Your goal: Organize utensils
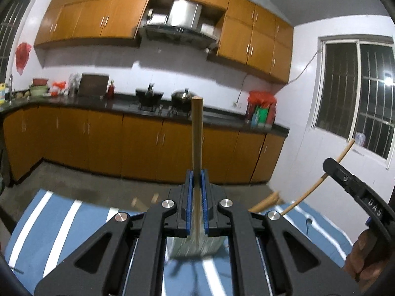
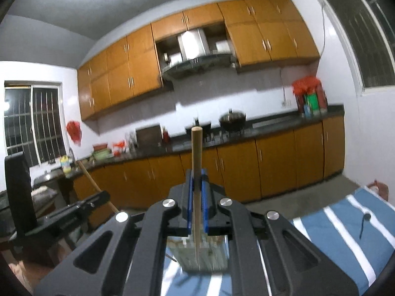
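A wooden stick (image 1: 197, 133) is clamped in the left gripper (image 1: 197, 180), another stick (image 2: 197, 160) in the right gripper (image 2: 197, 180), both raised above the striped cloth (image 1: 61, 222). A dark utensil (image 2: 364, 223) is left lying there, so sorting is judged unfinished. The container (image 2: 205, 254) below is blurred and half hidden.
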Available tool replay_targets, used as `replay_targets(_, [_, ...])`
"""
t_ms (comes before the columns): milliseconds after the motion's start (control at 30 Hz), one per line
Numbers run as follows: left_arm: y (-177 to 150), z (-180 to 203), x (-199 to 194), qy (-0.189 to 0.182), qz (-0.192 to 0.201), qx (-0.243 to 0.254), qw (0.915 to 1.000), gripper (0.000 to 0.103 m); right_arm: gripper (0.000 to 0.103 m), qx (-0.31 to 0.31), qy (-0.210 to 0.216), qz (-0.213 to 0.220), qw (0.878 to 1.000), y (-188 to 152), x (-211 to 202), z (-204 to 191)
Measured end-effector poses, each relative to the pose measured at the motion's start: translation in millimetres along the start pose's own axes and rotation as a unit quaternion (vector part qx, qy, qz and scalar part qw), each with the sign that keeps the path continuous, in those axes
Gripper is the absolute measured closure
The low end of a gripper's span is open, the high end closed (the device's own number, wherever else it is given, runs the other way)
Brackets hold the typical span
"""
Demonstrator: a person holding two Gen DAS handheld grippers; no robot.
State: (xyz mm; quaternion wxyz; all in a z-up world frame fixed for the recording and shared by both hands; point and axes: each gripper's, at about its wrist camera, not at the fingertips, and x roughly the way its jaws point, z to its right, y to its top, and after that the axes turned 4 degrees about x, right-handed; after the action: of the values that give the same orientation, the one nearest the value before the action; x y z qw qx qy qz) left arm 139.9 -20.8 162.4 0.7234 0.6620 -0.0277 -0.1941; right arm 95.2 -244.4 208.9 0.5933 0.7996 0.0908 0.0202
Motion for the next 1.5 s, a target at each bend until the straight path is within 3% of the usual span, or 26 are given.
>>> replay_targets(133, [17, 12, 6, 0.012, 0.045, 0.013, 0.9989, 0.096, 0.095, -0.006, -0.001, 0.041, 0.999, 15, 11, -8])
replay_targets(267, [17, 14, 21, 0.028, 0.063, 0.019, 0.9974, 0.096, 0.095, -0.019, -0.012, 0.040, 0.999, 9, 35, -8])
replay_targets(533, [-15, -1, 61, 0.037, 0.026, -0.001, 0.9990, 0.096, 0.095, -0.014, -0.029, -0.017, 0.999, -20, 81, 7])
replay_targets(767, [-24, -7, 61, 0.028, 0.010, -0.012, 0.9995, 0.093, 0.091, -0.014, -0.029, -0.041, 0.999, -33, 85, 9])
replay_targets(833, [-22, -9, 56, 0.030, 0.013, -0.011, 0.9994, 0.076, 0.083, -0.013, -0.031, -0.040, 0.999, -32, 79, 10])
replay_targets(867, [-21, -10, 49, 0.034, 0.018, -0.011, 0.9992, 0.062, 0.079, -0.012, -0.032, -0.038, 0.999, -32, 75, 10])
replay_targets(1033, [-18, -18, 26, 0.041, 0.031, -0.013, 0.9986, 0.050, 0.061, -0.006, -0.042, -0.023, 0.999, -29, 48, 14])
replay_targets(1100, [-21, -22, 10, 0.050, 0.036, -0.012, 0.9980, 0.036, 0.052, -0.003, -0.045, -0.020, 0.999, -30, 36, 15])
replay_targets(1267, [-42, -31, -29, 0.086, 0.044, 0.009, 0.9952, 0.010, 0.013, -0.015, -0.066, -0.016, 0.998, -50, 2, 17])
replay_targets(1367, [-62, -33, -44, 0.107, 0.035, 0.025, 0.9933, 0.004, 0.004, -0.035, -0.085, -0.025, 0.995, -71, -11, 15])
replay_targets(1500, [-91, -36, -56, 0.127, 0.011, 0.036, 0.9912, 0.002, 0.004, -0.079, -0.113, -0.043, 0.990, -102, -21, 4])
